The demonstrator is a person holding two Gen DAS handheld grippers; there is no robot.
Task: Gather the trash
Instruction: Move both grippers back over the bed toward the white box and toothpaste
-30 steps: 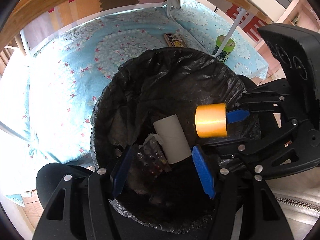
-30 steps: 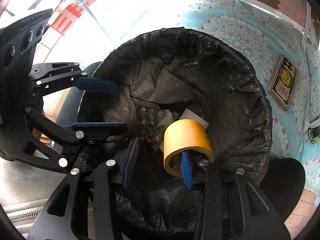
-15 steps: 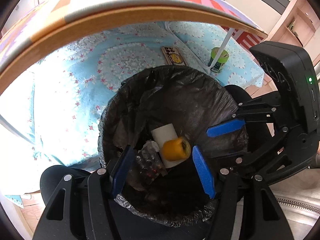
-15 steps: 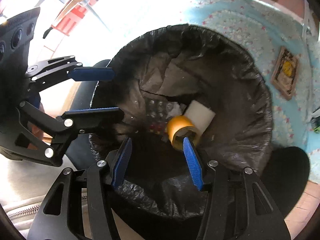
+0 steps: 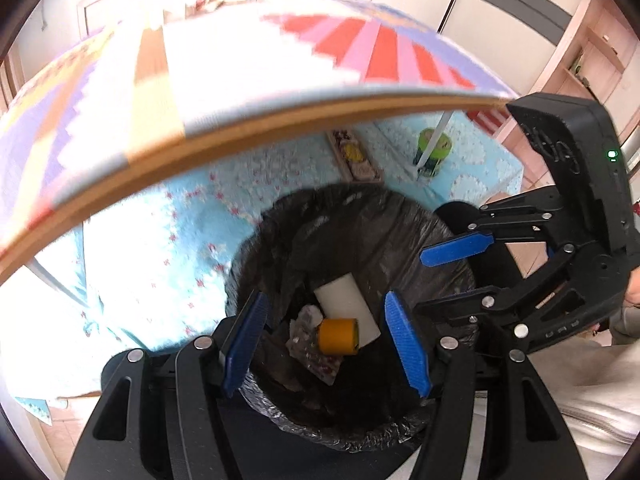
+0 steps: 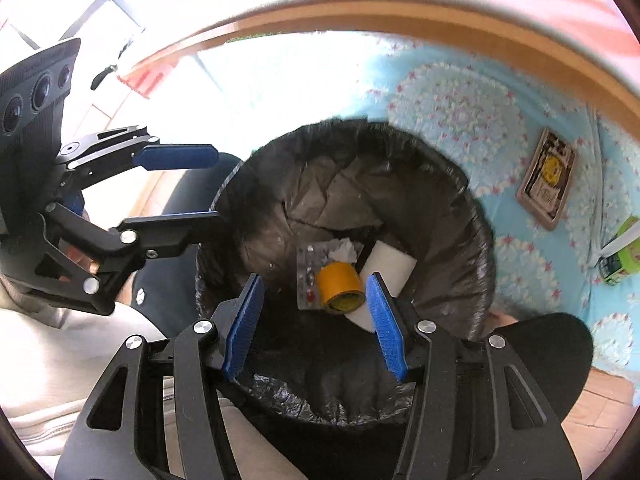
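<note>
Trash lies at the bottom of a round bin lined with a black bag point(image 5: 280, 236) point(image 6: 464, 216), which stands on a light blue patterned mat point(image 5: 160, 240) point(image 6: 460, 112) under the curved wooden edge of a tabletop point(image 5: 240, 136) point(image 6: 400, 16). Both views look down into the bin from above its near rim. The left hand-held gripper point(image 5: 326, 344) point(image 6: 192, 184) hangs over the near left side with its blue fingers spread wide and nothing between them; the right hand-held gripper point(image 6: 316, 320) point(image 5: 456, 268) hangs over the right side, likewise wide apart and holding nothing. Inside, a white cardboard tube point(image 5: 346, 308) point(image 6: 384, 276) lies slanted, with a roll of yellow tape point(image 5: 338, 336) point(image 6: 338, 286) resting against it and on a blister pack point(image 5: 308, 344) point(image 6: 308, 272). On the mat at the far right sit a flat picture card point(image 5: 354, 156) point(image 6: 548, 180) and a green can point(image 5: 432, 152) point(image 6: 622, 256).
</note>
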